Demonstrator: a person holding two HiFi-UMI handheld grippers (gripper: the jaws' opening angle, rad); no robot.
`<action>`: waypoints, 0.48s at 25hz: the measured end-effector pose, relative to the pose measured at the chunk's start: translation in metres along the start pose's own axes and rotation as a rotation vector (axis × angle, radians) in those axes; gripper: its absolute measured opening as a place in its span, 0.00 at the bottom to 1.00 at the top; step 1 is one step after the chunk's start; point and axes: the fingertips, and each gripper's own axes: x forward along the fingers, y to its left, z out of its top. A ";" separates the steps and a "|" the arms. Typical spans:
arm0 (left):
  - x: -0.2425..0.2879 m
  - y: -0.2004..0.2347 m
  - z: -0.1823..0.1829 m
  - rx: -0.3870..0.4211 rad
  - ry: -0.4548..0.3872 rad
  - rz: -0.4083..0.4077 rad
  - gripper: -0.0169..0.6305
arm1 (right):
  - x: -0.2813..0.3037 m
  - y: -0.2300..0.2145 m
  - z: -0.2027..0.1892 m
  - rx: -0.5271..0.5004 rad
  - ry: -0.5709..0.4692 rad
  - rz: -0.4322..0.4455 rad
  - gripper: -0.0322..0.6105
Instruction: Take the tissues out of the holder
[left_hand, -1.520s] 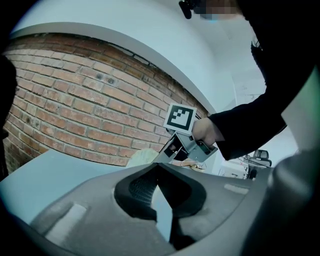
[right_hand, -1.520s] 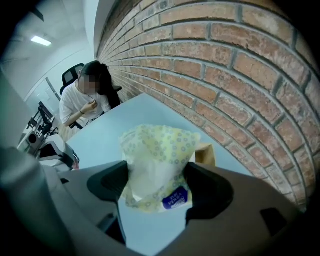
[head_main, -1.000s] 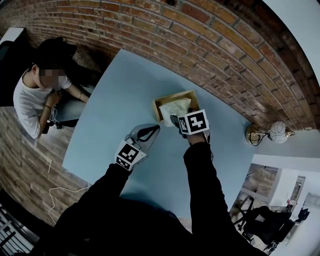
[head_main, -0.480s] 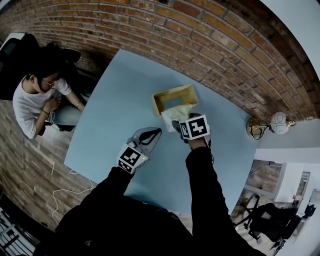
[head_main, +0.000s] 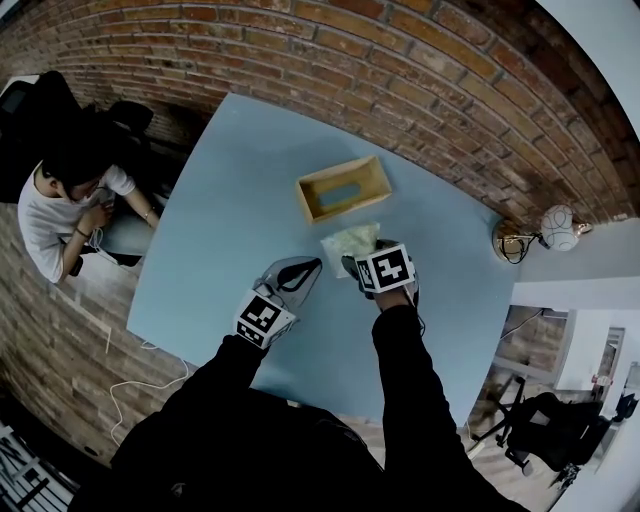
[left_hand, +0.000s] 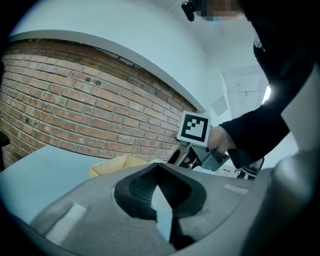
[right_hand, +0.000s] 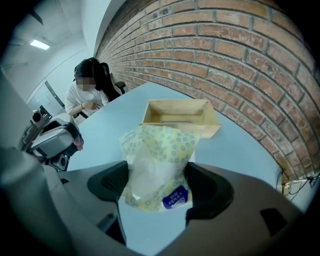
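Over the desk (head_main: 230, 200), near the holder (right_hand: 200, 127), the right tongs (right_hand: 159, 183) clamp the tissues (right_hand: 157, 150); beside them the left tongs (left_hand: 158, 170) are pressed together, empty.

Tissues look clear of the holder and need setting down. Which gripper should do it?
Right. The right gripper has its jaws clamped on the tissue pack over the table, clear of the holder; the left gripper is shut and empty.
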 end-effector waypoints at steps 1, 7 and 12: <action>0.001 -0.001 -0.002 -0.002 0.003 -0.003 0.02 | 0.002 0.001 -0.005 0.001 0.006 0.000 0.64; 0.006 -0.006 -0.016 -0.006 0.029 -0.022 0.02 | 0.018 0.008 -0.033 -0.003 0.049 -0.002 0.64; 0.010 -0.007 -0.025 -0.008 0.045 -0.037 0.02 | 0.030 0.011 -0.047 0.004 0.076 0.001 0.64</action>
